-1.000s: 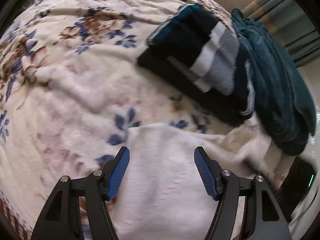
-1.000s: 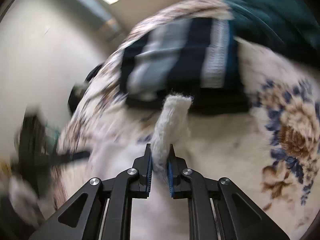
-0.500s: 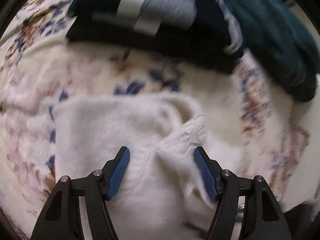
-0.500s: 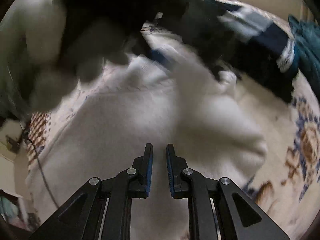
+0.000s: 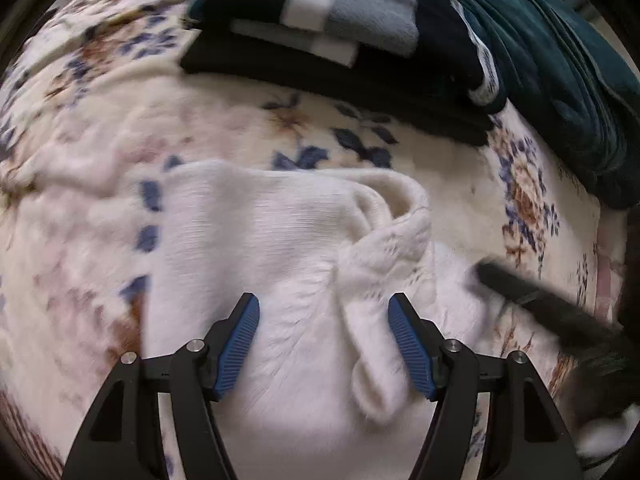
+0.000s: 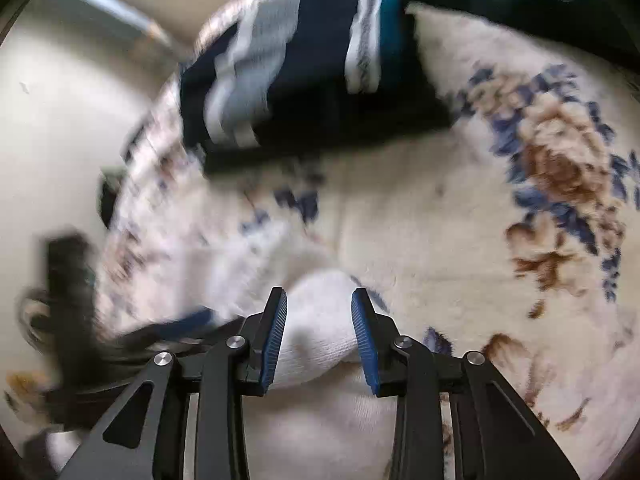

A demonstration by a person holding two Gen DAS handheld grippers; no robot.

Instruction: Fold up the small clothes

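A white knit garment [image 5: 280,264] lies partly folded on the floral blanket [image 5: 80,160], with one edge doubled over toward its middle. My left gripper [image 5: 324,344] is open just above it, its blue pads on either side of a raised fold. In the right wrist view my right gripper [image 6: 320,336] is partly open, with a rounded bulge of the white garment [image 6: 320,328] between its pads, not pinched. The right gripper's dark finger [image 5: 536,300] shows at the right edge of the left wrist view.
A folded stack of navy, grey and white striped clothes [image 5: 340,20] lies beyond the white garment, also in the right wrist view [image 6: 300,72]. A dark teal garment [image 5: 560,80] lies heaped beside the stack. A wall and the bed edge are at left [image 6: 60,120].
My right gripper let go of the white cloth strip and its jaws opened. It swung across the garment. My left gripper stayed open and moved over the garment.
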